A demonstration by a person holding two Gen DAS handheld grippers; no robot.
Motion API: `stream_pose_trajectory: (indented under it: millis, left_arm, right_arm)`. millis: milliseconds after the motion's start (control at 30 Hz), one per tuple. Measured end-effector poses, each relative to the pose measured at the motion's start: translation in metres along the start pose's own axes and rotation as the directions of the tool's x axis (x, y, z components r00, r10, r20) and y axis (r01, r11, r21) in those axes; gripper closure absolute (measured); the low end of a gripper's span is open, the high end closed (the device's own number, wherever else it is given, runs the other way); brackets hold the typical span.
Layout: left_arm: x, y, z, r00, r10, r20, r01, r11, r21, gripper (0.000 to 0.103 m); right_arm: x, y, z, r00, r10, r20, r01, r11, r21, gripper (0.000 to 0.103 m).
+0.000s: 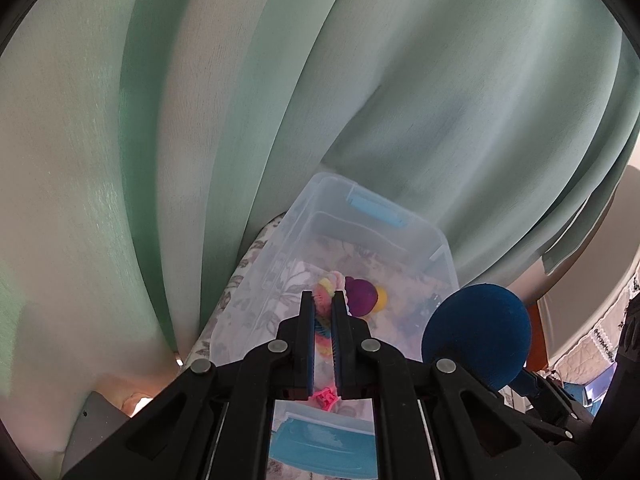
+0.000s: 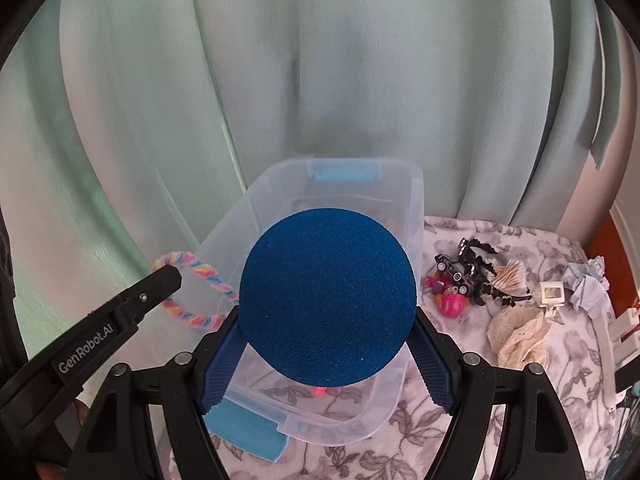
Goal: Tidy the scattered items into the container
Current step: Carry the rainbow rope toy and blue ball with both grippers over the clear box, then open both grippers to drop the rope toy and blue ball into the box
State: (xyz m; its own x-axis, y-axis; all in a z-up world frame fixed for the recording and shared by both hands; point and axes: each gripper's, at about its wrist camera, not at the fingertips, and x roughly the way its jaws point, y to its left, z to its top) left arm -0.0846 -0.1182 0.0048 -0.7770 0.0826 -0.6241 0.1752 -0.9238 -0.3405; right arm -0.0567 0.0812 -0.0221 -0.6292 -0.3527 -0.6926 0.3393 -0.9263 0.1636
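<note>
My right gripper [image 2: 328,344] held the blue foam ball [image 2: 328,296] between wide jaws, right above the clear container [image 2: 414,216]; I judged I should lower it before releasing. At 9 o'clock, my left gripper [image 1: 323,300] pinched the rainbow braided loop [image 2: 200,288] over the rim.

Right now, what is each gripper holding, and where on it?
Left gripper pinches the rainbow braided loop by one side of its cord. Right gripper clamps the blue foam ball across its lower half.
</note>
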Motion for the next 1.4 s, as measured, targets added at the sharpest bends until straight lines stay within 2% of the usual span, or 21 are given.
stream_pose_trajectory:
  millis: [433,900,1033,1133,1233,1400]
  left_arm:
    - [0.013,-0.001,-0.003,0.999,0.003,-0.033,-0.003,1.000,0.008,0.096]
    - [0.006,-0.003,-0.002,0.999,0.010,-0.033,-0.009,1.000,0.020,0.094]
    - [0.002,-0.005,-0.002,1.000,0.010,-0.030,-0.010,1.000,0.025,0.081]
    - [-0.001,-0.007,-0.002,1.000,0.007,-0.028,-0.006,1.000,0.031,0.076]
    - [-0.004,-0.009,-0.001,1.000,0.001,-0.027,0.000,0.999,0.035,0.062]
    - [-0.011,-0.017,0.000,1.000,-0.004,-0.021,0.005,0.999,0.049,0.046]
  right_arm:
    - [0.012,-0.001,0.001,0.999,0.003,-0.039,-0.004,1.000,-0.005,0.021]
    - [0.010,0.003,-0.001,0.999,0.017,-0.040,-0.018,1.000,-0.011,0.020]
    - [0.005,0.005,-0.001,1.000,0.017,-0.025,-0.017,1.000,-0.018,0.019]
    - [0.000,0.005,0.001,1.000,0.012,-0.010,-0.012,1.000,-0.023,0.018]
    - [-0.003,0.003,0.002,1.000,0.010,-0.004,-0.010,1.000,-0.012,0.018]
    - [-0.012,-0.003,0.002,1.000,0.005,0.011,-0.005,1.000,-0.002,0.018]
